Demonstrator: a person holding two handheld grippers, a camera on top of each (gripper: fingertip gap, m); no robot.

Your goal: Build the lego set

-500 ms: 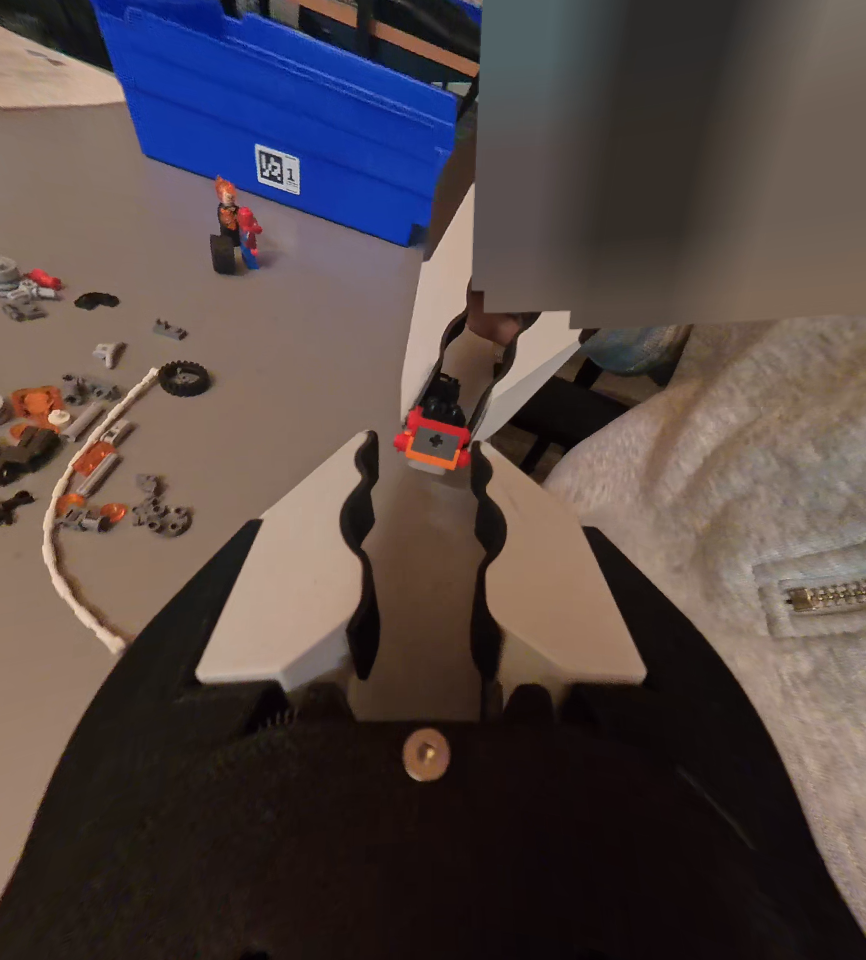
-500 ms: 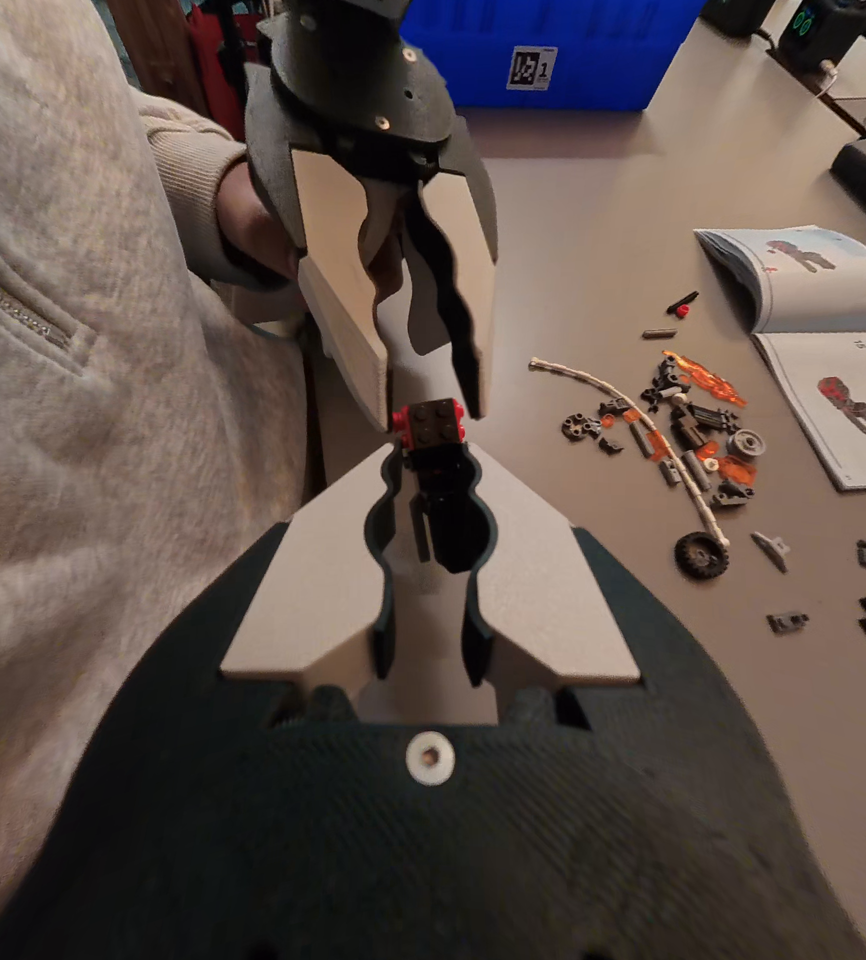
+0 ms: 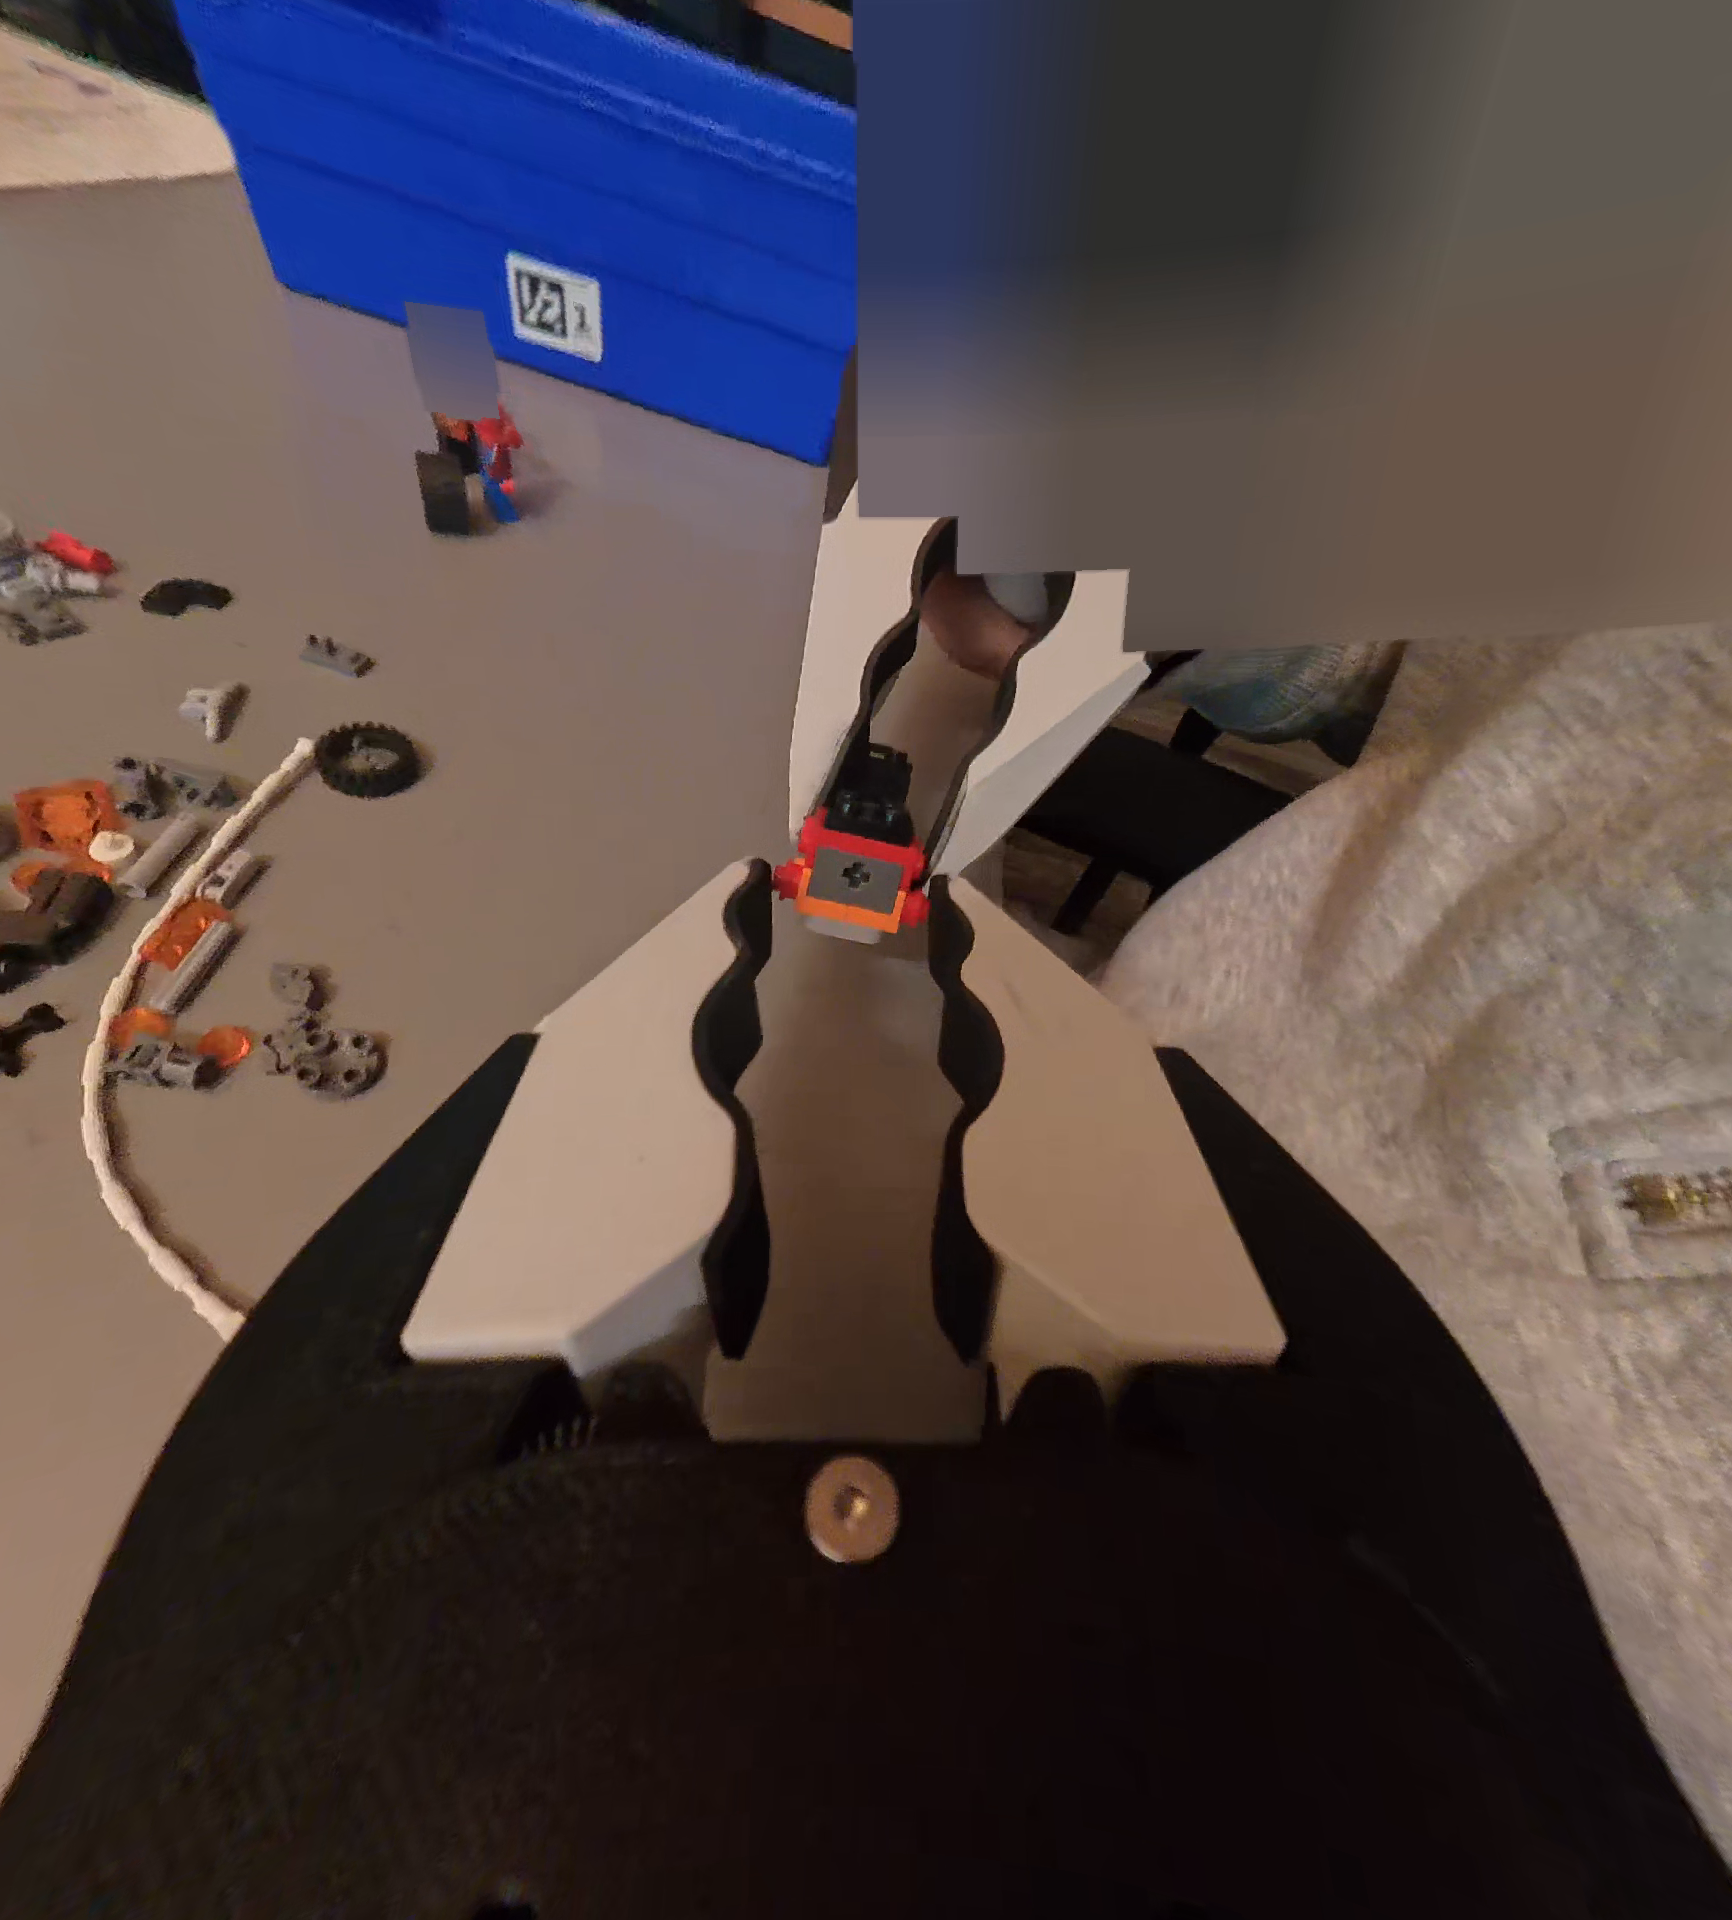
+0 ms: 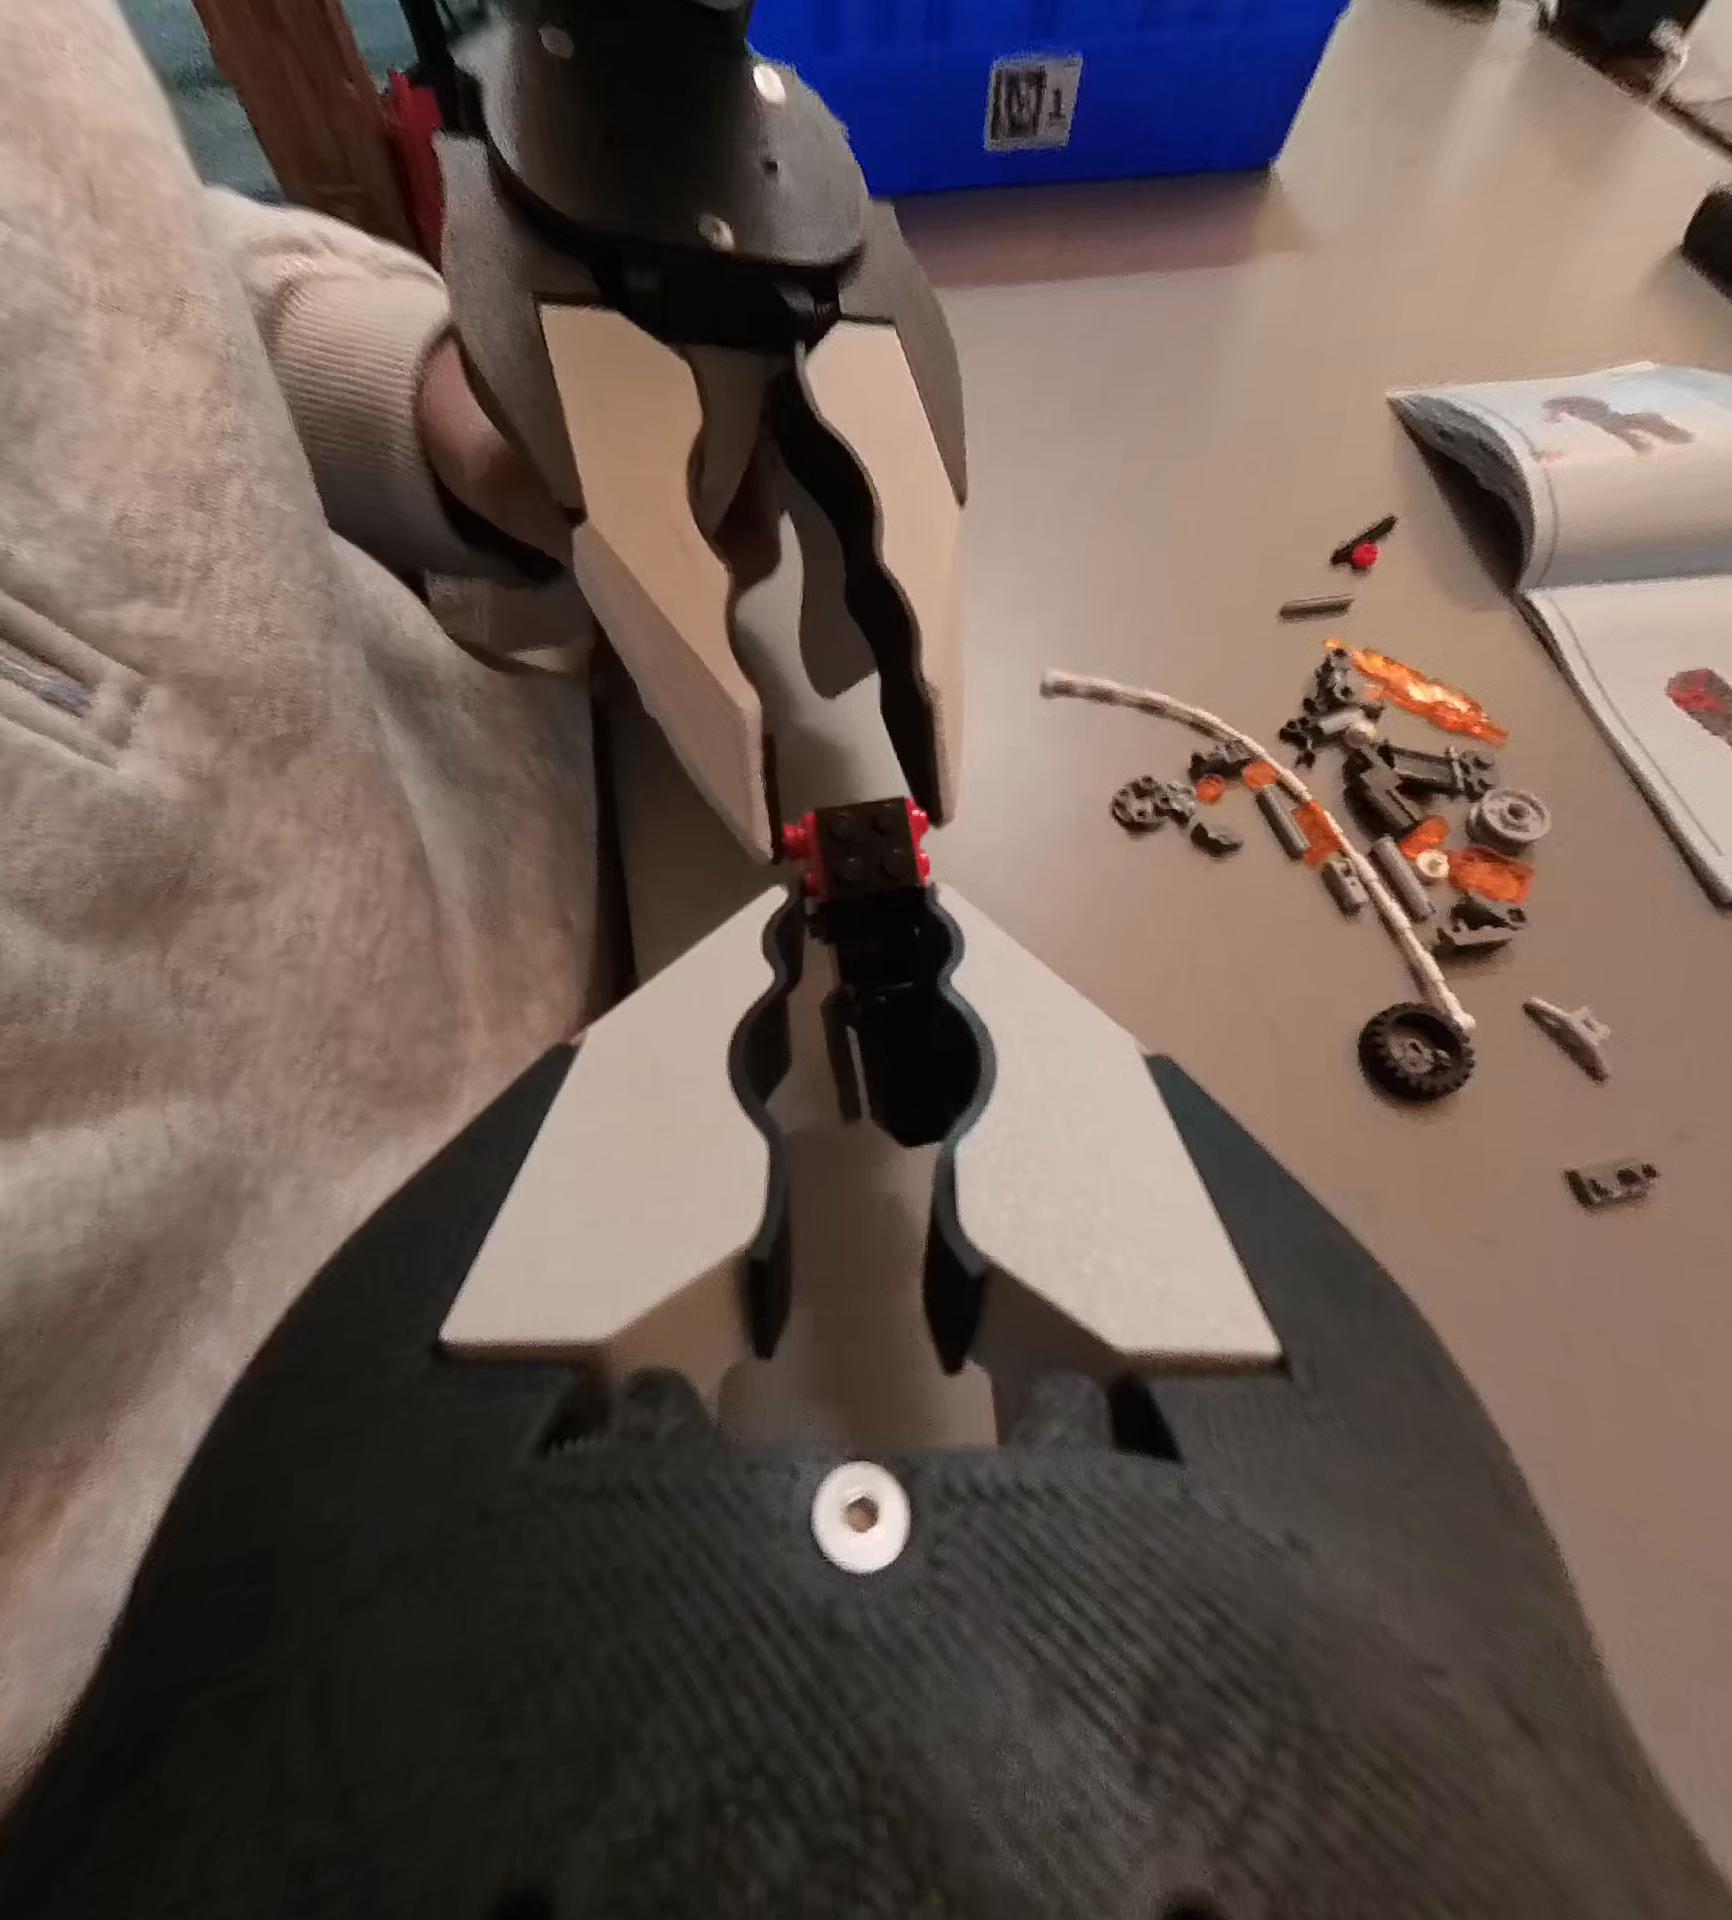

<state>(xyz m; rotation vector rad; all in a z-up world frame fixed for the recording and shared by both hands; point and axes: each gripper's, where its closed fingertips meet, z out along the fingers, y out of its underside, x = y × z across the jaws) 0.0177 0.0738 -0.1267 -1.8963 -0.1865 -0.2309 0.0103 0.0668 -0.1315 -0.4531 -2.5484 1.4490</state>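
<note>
Compared with half a second earlier, little had shifted: right gripper (image 4: 867, 883) fingers stayed clamped on the black-and-red sub-assembly (image 4: 862, 847), held in the air off the table's near edge. Left gripper (image 3: 846, 878) fingers stood apart, tips flanking its red end; contact unclear. Judged: mid-transfer or re-grip. Counted: one sub-assembly, one loose tyre (image 4: 1415, 1049), one open booklet (image 4: 1662, 603), one blue bin (image 3: 550, 208); loose parts too many to count.
</note>
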